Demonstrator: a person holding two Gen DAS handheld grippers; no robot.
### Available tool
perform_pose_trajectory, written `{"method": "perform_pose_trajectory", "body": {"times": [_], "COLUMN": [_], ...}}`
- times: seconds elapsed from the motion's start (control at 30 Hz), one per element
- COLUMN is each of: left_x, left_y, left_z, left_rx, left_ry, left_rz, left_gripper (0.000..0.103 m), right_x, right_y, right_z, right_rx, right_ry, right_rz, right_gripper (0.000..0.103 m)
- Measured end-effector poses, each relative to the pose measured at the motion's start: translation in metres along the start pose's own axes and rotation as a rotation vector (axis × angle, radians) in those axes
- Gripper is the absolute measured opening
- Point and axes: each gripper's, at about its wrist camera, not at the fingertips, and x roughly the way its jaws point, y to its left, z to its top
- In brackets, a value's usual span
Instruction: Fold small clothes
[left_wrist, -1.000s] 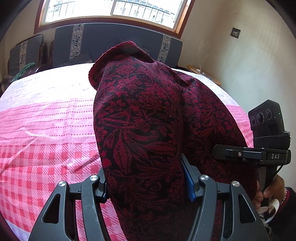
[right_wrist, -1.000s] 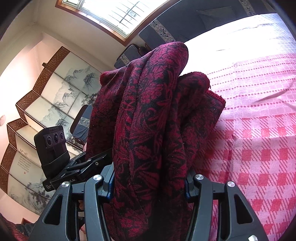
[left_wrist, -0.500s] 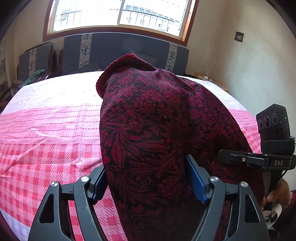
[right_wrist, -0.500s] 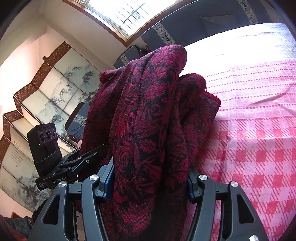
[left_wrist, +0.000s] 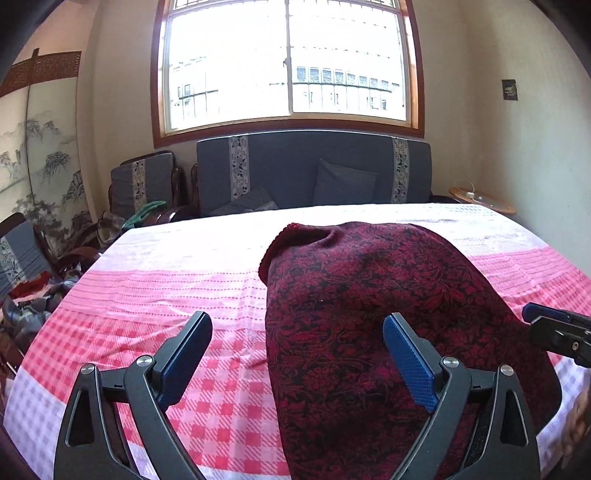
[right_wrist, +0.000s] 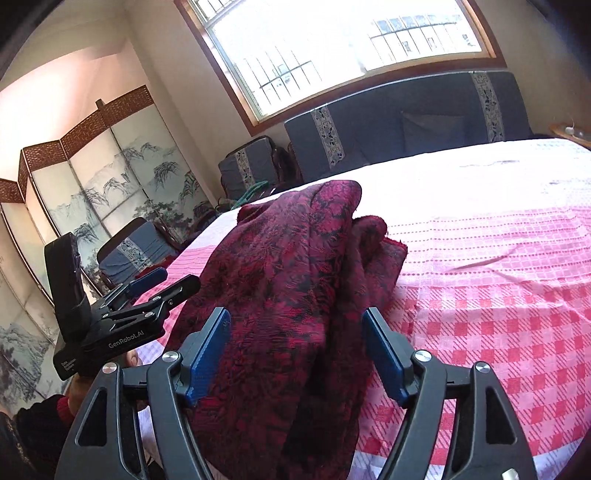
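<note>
Step in hand, as judged: release after a fold. The red-and-black floral garment (left_wrist: 373, 317) lies in a folded bundle on the near edge of the table (left_wrist: 177, 288), toward its near right corner in the left wrist view, with part of it running off the bottom of both views.

Left hand-held gripper (left_wrist: 295, 360): jaws spread wide. The left blue pad (left_wrist: 183, 360) is over bare cloth covering, clear of the garment; the right pad (left_wrist: 408, 363) sits over the fabric, contact not resolvable.

Right hand-held gripper (right_wrist: 295, 356): jaws apart, straddling the bundle. The left pad is at or near the fabric's edge, the right pad stands a little off it. Not clamped, as far as can be seen.

The garment is bulky, with several layers visible on its right side in the right wrist view and a hem corner (right_wrist: 391, 251) sticking out toward the table centre.

Next move, judgement: either draw both grippers back clear, or re-grip the far end for another fold. Thick knit-like fabric will likely spring open; layers may slide if caught by a pad.

Surface: pink-and-white checked covering (right_wrist: 498, 314), lightly creased. Room: large window (left_wrist: 288, 62), dark blue sofa (left_wrist: 314, 173) behind the far edge, painted folding screen (right_wrist: 92, 192) on the left, loose clothes (left_wrist: 33, 299) heaped beyond the left edge.
</note>
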Motion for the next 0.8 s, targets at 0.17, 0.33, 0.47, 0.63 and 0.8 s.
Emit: {"method": "perform_pose_trajectory", "body": {"times": [0.17, 0.33, 0.47, 0.63, 0.8], "left_x": [-0.026, -0.056, -0.072, -0.084, -0.085], "left_y": [0.0, -0.004, -0.013, -0.022, -0.025], "left_z": [0.012, 0.021, 0.029, 0.032, 0.033], "left_rx": [-0.006, 0.004, 0.023, 0.028, 0.01], "left_ry": [-0.083, -0.172, -0.199, -0.215, -0.196], "left_rz": [0.026, 0.049, 0.045, 0.023, -0.008], "left_gripper": [0.099, 0.103, 0.103, 0.103, 0.103], "right_x": [-0.038, -0.058, -0.061, -0.062, -0.065], "right_y": [0.033, 0.048, 0.05, 0.048, 0.044], "right_z": [-0.006, -0.004, -0.003, -0.001, -0.002], "right_rx": [-0.105, -0.151, -0.154, -0.143, -0.125], "right_ry": [-0.12, -0.184, -0.174, -0.177, -0.179], "right_rz": [-0.093, -0.114, -0.099, -0.095, -0.095], "right_gripper": [0.089, 0.099, 0.1, 0.1, 0.1]}}
